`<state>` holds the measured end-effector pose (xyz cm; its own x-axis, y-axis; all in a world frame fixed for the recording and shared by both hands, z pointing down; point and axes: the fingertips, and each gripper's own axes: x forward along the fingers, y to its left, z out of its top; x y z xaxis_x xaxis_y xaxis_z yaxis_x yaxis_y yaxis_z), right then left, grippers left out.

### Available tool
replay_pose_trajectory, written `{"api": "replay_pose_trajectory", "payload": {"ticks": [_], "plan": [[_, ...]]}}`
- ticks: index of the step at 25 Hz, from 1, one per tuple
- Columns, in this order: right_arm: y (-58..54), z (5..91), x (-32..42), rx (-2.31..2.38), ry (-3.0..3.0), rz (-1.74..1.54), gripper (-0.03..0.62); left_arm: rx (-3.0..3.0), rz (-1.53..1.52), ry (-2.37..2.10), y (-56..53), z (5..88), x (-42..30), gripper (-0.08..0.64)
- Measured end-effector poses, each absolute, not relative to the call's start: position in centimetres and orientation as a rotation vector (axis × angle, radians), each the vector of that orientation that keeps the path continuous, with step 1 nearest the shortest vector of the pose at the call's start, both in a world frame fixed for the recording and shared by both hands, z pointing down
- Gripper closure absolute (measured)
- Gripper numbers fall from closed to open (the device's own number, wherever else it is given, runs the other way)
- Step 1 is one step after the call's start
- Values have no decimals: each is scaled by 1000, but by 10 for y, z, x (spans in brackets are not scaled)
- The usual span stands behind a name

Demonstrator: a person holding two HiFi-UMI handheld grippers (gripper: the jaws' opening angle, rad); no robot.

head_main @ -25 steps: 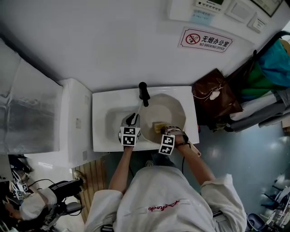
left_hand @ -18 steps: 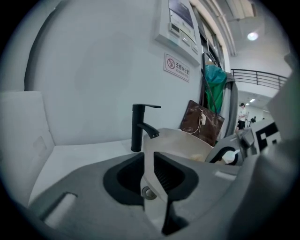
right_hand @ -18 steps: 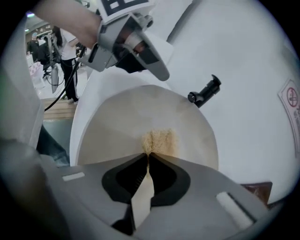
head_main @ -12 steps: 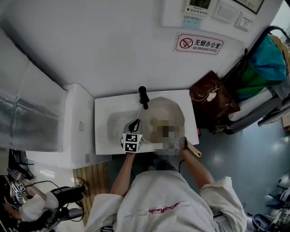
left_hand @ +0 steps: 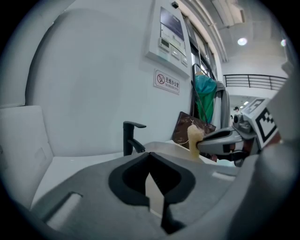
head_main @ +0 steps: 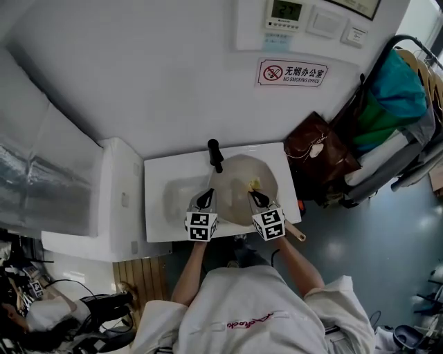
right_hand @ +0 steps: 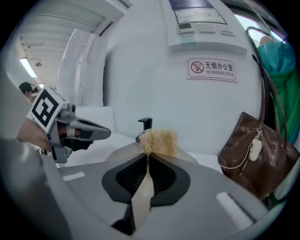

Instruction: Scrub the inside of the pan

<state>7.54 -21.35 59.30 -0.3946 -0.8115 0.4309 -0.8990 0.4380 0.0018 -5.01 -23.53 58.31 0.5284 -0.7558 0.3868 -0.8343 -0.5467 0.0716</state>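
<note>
Both grippers hang side by side over the near half of the white sink (head_main: 156, 176), held above it and pointing toward the wall. The right gripper (right_hand: 147, 155) has its jaws pinched tight on a yellowish sponge (right_hand: 159, 139), which sticks out, fluffy, past the tips. The left gripper (left_hand: 149, 157) has just been closing its jaws. They now meet along their length with nothing between them.

The pan (head_main: 235, 173), pale and round, lies in the basin below and just ahead of the right gripper's tips. It reaches across to under the left gripper's tips as well. The sponge is held above it, apart from its surface. The pan's handle (head_main: 298, 234) pokes out over the sink's near edge, just to the right of the right gripper's back end.

The black faucet (head_main: 215, 153) stands ahead of the two grippers, a little nearer the left one, at the pan's far-left rim. Off to the right of the right gripper, beyond the sink, a brown bag (head_main: 320, 153) leans by the wall. High on the wall ahead of both grippers hang a no-smoking sign (head_main: 291, 72) and a control panel (head_main: 285, 10).
</note>
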Motion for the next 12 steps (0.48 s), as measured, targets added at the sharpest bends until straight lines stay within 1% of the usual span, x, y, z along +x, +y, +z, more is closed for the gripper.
{"api": "replay_pose_trajectory", "payload": {"ticks": [4,12], "plan": [[-197,577,90,1554,-2344,359,569,2560,419,-1362,-224,563,-49,560],[-168,544,117,1669,-2386,312,569,2611,353,-1398,-204,534,-49,560]]}}
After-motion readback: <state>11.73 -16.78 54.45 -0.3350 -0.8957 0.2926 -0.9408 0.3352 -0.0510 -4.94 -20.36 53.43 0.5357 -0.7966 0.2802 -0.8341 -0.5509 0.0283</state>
